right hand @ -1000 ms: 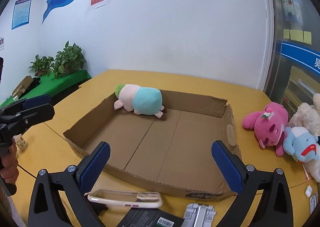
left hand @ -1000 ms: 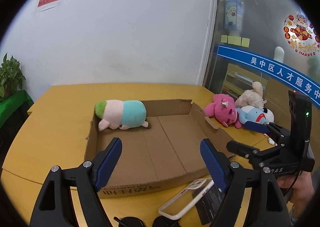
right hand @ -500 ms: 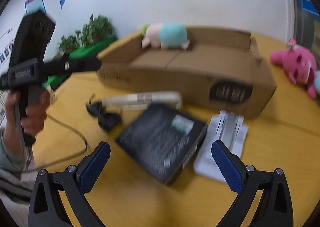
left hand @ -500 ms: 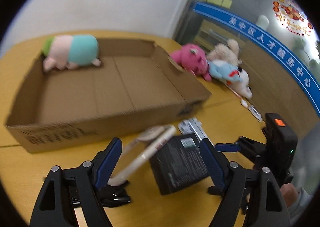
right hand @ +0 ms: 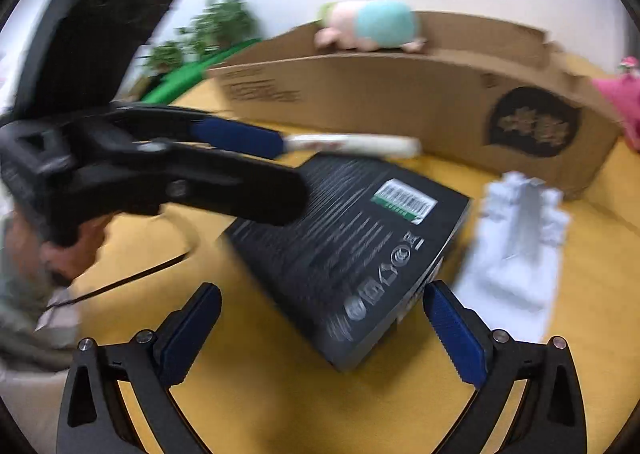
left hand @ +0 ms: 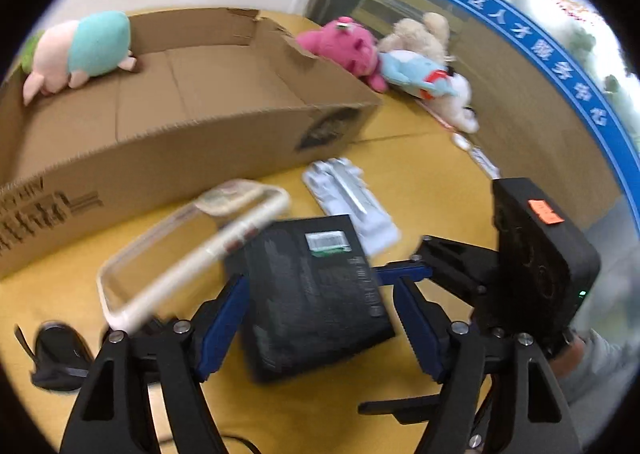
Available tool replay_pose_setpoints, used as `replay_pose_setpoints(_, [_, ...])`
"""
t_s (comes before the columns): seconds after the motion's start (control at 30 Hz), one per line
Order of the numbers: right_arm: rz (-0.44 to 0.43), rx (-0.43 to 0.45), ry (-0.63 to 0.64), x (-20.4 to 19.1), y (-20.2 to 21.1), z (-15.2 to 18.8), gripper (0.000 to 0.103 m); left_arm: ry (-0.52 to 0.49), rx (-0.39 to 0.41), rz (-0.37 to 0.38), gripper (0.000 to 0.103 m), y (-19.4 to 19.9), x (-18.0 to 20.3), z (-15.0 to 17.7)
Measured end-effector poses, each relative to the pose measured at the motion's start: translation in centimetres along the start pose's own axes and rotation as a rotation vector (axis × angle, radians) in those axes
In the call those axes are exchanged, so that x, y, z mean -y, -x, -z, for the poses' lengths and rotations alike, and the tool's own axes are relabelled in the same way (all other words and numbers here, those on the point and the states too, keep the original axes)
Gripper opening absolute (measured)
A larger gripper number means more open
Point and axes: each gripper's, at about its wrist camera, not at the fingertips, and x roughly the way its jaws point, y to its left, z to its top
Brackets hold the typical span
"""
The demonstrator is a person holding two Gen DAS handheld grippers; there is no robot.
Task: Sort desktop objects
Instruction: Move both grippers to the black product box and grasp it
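Note:
A black flat box (left hand: 316, 290) with a barcode label lies on the yellow table in front of the open cardboard box (left hand: 160, 157). My left gripper (left hand: 318, 328) is open with its blue pads on either side of the black box's near end. My right gripper (right hand: 322, 330) is open, its pads straddling the near corner of the black box (right hand: 352, 238). A clear phone case (left hand: 188, 242) leans against the black box. A white packet (left hand: 352, 197) lies to the right. A pink-and-teal plush (left hand: 80, 49) lies inside the cardboard box.
Pink (left hand: 348, 47), blue (left hand: 416, 71) and beige (left hand: 420, 33) plush toys lie right of the cardboard box. A black object with a cable (left hand: 60, 354) lies at the left. Potted plants (right hand: 208, 29) stand beyond the table. The table (right hand: 280, 406) is yellow wood.
Both grippers have dropped from above the cardboard box down and forward to the black box on the table. Both stay open. The objects have not moved.

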Motion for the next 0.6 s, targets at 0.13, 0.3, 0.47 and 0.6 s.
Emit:
replay_pose_setpoints(0.13, [0.033,-0.013,0.066,-1.2,0.6,1.8,0.102,0.015,0.002,-0.020,0.075,-0.1,-0.3,1.1])
replay_pose_setpoints(0.3, [0.071,0.024,0.001,0.1,-0.2,1.2,0.102,0.030,-0.004,0.000,0.075,-0.3,-0.6,0.9])
replay_pose_setpoints(0.47, [0.031,-0.008,0.042,-1.1,-0.7,1.6,0.103,0.025,-0.035,0.122,0.075,0.6,-0.3,2.2])
replay_pose_setpoints(0.6, [-0.022,-0.037,0.084,-2.1,0.7,3.3,0.102,0.119,-0.007,0.015,0.075,0.9,-1.9,2.7])
